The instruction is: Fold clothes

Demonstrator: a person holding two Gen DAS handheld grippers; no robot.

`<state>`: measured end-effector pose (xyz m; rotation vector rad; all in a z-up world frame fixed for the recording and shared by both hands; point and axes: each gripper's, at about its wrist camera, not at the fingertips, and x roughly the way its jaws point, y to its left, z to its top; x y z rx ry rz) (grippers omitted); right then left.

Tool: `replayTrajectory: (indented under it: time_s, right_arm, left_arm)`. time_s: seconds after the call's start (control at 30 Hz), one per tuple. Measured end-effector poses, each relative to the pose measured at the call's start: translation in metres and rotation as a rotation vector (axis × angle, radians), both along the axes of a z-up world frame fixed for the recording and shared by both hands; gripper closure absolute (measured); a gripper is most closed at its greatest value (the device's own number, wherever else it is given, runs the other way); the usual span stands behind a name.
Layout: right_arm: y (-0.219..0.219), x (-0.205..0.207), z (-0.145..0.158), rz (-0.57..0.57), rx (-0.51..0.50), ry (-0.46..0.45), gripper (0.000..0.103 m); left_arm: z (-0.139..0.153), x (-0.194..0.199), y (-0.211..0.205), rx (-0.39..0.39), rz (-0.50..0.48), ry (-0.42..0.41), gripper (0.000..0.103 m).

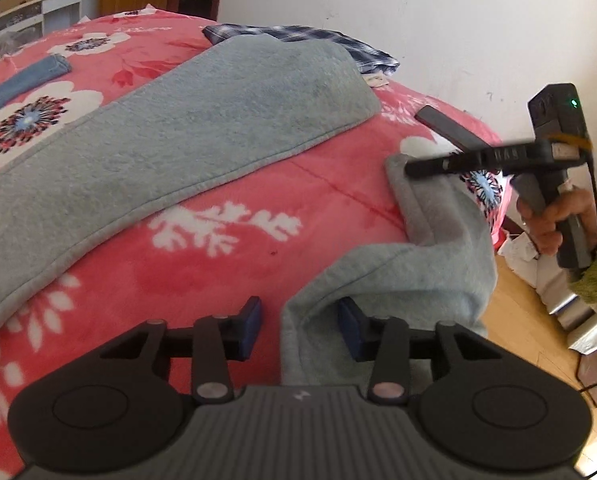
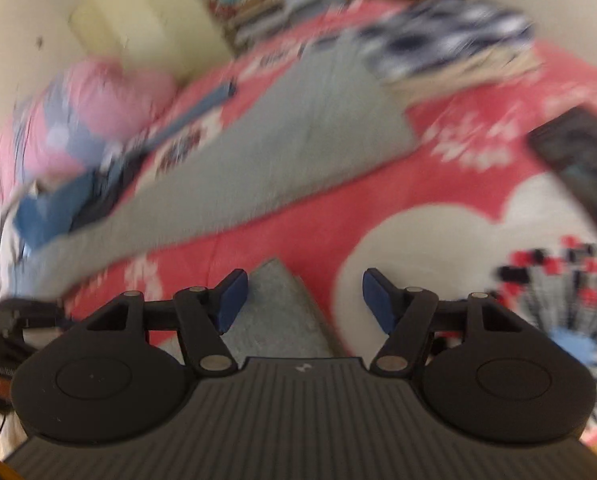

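Nearest to you, your left gripper (image 1: 300, 330) stood with its jaws partly apart, low over the pink flowered blanket (image 1: 202, 256). A fold of the grey garment (image 1: 218, 120) lay between its blue pads (image 1: 348, 328): the cloth draped against the right pad, while the left pad stood clear of it over bare blanket. The pads did not press the cloth together, so the gripper held nothing.

From that fold the grey cloth ran off to the right, towards the bed's edge, where its hem turned up into a corner. Your right gripper (image 1: 412, 144) hovered over that corner, seen side-on, your hand (image 1: 550, 220) wrapped round its handle and a green fleecy sleeve (image 1: 594, 272) behind. In its own blurred view, your right gripper (image 2: 304, 300) had its jaws wide apart; a grey corner lay below, just beside the left pad, gripped by neither.

Further out, the main length of the grey garment stretched flat and diagonal across the blanket. A dark flat object (image 2: 578, 160) lay on the blanket to its right; what it was could not be told. Beyond the garment's far end sat a blue-and-white checked garment (image 1: 338, 46), and to the left a blue denim piece (image 1: 22, 80). At the far left stood a white shelf unit (image 1: 30, 12) against the wall.
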<state>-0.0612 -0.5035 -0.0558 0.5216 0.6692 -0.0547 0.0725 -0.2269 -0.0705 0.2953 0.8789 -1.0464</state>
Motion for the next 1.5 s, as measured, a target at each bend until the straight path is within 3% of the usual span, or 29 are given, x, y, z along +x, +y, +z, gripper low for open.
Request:
replayTrajectory:
  time_s: [0.03,0.07,0.1,0.13,0.3,0.43,0.5,0.57,0.63,0.67,0.73,0.8,0.83,0.9,0.97,1.0,1.1,1.17,1.27,1.4,1.5]
  right_arm:
    - [0.012,0.003,0.001,0.061,-0.037,0.008,0.048]
    - [0.024,0.004,0.002,0.101,-0.082,0.023,0.073]
    - [0.035,0.002,0.004,0.117,-0.126,0.035,0.089]
    - [0.044,-0.001,0.007,0.122,-0.157,0.036,0.093]
    - [0.053,-0.049,0.063,-0.090,-0.369,-0.143,0.094]
    - [0.043,-0.069,0.098,-0.226,-0.475,-0.279,0.094]
    - [0.040,-0.062,0.099,-0.255,-0.523,-0.281,0.094]
    - [0.028,-0.046,0.079,-0.291,-0.533,-0.242,0.092]
    - [0.012,-0.029,0.053,-0.336,-0.523,-0.179,0.081]
    - [-0.001,-0.020,0.034,-0.372,-0.495,-0.122,0.077]
    - [-0.023,-0.020,0.009,-0.459,-0.400,-0.069,0.077]
    - [-0.039,-0.030,-0.005,-0.541,-0.295,-0.064,0.077]
    - [-0.036,-0.042,-0.002,-0.559,-0.271,-0.105,0.076]
    - [-0.023,-0.068,0.013,-0.601,-0.284,-0.168,0.072]
    - [-0.009,-0.102,0.028,-0.655,-0.292,-0.231,0.055]
    - [-0.001,-0.121,0.034,-0.683,-0.282,-0.264,0.052]
    - [0.014,-0.166,0.031,-0.716,-0.156,-0.308,0.049]
    - [0.024,-0.187,0.016,-0.719,-0.032,-0.297,0.046]
    - [0.037,-0.208,-0.027,-0.739,0.229,-0.279,0.044]
    - [0.049,-0.217,-0.095,-0.777,0.641,-0.286,0.044]
    - [0.062,-0.205,-0.113,-0.737,0.754,-0.301,0.044]
  left_arm:
    - [-0.001,-0.001,-0.002,-0.007,-0.011,-0.009,0.085]
    - [-0.001,-0.003,-0.003,-0.012,-0.015,-0.026,0.095]
    - [0.000,-0.005,-0.004,-0.021,-0.016,-0.044,0.096]
    - [0.005,-0.007,-0.004,-0.043,-0.013,-0.065,0.097]
    - [0.042,-0.019,-0.003,-0.201,0.003,-0.192,0.097]
    - [0.058,-0.019,-0.028,-0.237,-0.003,-0.319,0.097]
    - [0.049,-0.012,-0.047,-0.191,0.011,-0.343,0.096]
    - [0.025,0.006,-0.066,-0.123,0.029,-0.317,0.094]
    - [-0.006,0.025,-0.081,-0.031,0.054,-0.272,0.093]
    - [-0.017,0.034,-0.086,-0.003,0.068,-0.253,0.089]
    - [-0.023,0.042,-0.083,-0.033,0.090,-0.241,0.088]
    - [-0.010,0.043,-0.075,-0.062,0.114,-0.245,0.075]
    - [-0.003,0.043,-0.070,-0.078,0.129,-0.254,0.066]
    - [0.011,0.043,-0.061,-0.112,0.158,-0.272,0.061]
    - [0.027,0.043,-0.046,-0.146,0.197,-0.268,0.055]
    - [0.036,0.042,-0.035,-0.163,0.220,-0.261,0.052]
    - [0.062,0.027,0.020,-0.215,0.305,-0.237,0.042]
    - [0.076,0.016,0.063,-0.227,0.378,-0.215,0.032]
    - [0.097,-0.004,0.132,-0.226,0.497,-0.198,0.031]
    - [0.130,-0.035,0.230,-0.162,0.702,-0.257,0.031]
    - [0.152,-0.063,0.301,-0.117,0.883,-0.310,0.029]
